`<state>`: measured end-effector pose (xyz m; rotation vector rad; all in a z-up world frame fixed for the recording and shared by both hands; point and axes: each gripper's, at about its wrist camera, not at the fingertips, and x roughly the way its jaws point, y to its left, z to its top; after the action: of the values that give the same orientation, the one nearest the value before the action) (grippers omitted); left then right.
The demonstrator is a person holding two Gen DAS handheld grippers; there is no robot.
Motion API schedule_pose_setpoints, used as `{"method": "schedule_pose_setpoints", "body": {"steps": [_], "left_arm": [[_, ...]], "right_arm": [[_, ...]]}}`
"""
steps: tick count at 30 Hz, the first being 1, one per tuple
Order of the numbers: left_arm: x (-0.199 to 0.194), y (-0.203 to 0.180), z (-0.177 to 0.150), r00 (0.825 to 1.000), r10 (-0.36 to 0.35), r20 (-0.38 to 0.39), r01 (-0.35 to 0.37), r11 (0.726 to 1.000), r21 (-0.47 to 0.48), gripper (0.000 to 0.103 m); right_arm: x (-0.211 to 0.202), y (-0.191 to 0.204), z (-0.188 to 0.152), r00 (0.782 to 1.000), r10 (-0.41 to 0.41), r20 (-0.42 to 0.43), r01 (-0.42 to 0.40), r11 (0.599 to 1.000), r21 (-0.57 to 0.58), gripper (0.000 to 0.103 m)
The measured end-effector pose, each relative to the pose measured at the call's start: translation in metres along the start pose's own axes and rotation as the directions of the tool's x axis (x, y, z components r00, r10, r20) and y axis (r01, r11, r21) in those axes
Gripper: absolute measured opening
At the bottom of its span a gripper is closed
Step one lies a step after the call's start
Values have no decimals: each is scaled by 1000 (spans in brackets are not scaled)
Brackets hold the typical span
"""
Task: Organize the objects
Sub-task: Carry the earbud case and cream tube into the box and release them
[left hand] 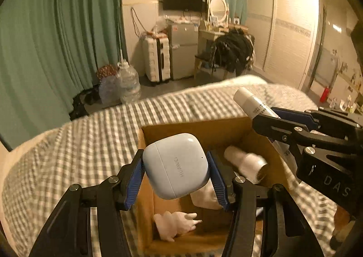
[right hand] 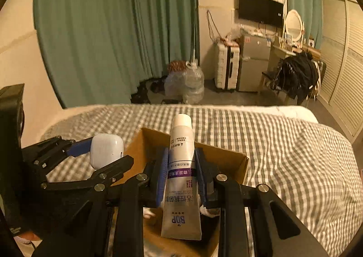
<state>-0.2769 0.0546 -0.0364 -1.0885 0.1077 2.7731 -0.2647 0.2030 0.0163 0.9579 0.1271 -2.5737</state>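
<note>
Left wrist view: left gripper [left hand: 175, 180] is clamped on a pale blue earbud case [left hand: 175, 166], pads on its two sides, held over the open cardboard box [left hand: 204, 126] on the checked bed [left hand: 79, 143]. Case sits tilted, rounded lid end up and away, logo running along its length toward the camera. Inside the box: a white bottle [left hand: 246, 165] lying on its side, cap end toward the far-left corner, and a white figurine [left hand: 174, 225] on the floor near the front. Right wrist view: right gripper [right hand: 180, 177] is closed on a toothpaste tube [right hand: 181, 173] mid-body, long axis running away from the camera, white cap end pointing up and fwd, flat crimped end nearest the lens, also above the box [right hand: 229, 159]. Both tools sit just beside each other.
</note>
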Motion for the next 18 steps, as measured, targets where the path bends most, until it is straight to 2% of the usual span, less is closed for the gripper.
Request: {"method": "schedule_pose_setpoints", "body": {"steps": [3,7,12,13,14,15,16,18], "left_arm": [[37,1,-12,998,-1,-67,0,1000,-3,56],[62,-1,-22,993,-18,-117,17,1000,-9,56],[62,-7,-30,991,-19,-136,19,1000,1,57],[58,-9,-31,990,-24,-142,24,1000,0,62],[52,-10,-31,990,-31,-140,31,1000,-3,77],[44,-10,-32,991,-31,-131,31,1000,-3,85],[34,-12,-32,994,-25,-111,26,1000,0,91],[10,-13,-34,998,-11,-63,11,1000,7,91]], "right_arm": [[34,-5,-9,997,-27,-70,25,999,-27,23],[57,-16,-24,992,-26,-126,25,1000,-11,23],[66,-28,-35,987,13,-158,-4,998,59,24],[63,-28,-37,988,12,-156,-1,998,69,26],[56,-28,-37,989,12,-146,0,997,80,39],[49,-30,-36,992,12,-129,0,996,93,55],[43,-30,-34,993,11,-114,1,995,104,60],[19,-28,-32,998,6,-61,2,992,128,61]]}}
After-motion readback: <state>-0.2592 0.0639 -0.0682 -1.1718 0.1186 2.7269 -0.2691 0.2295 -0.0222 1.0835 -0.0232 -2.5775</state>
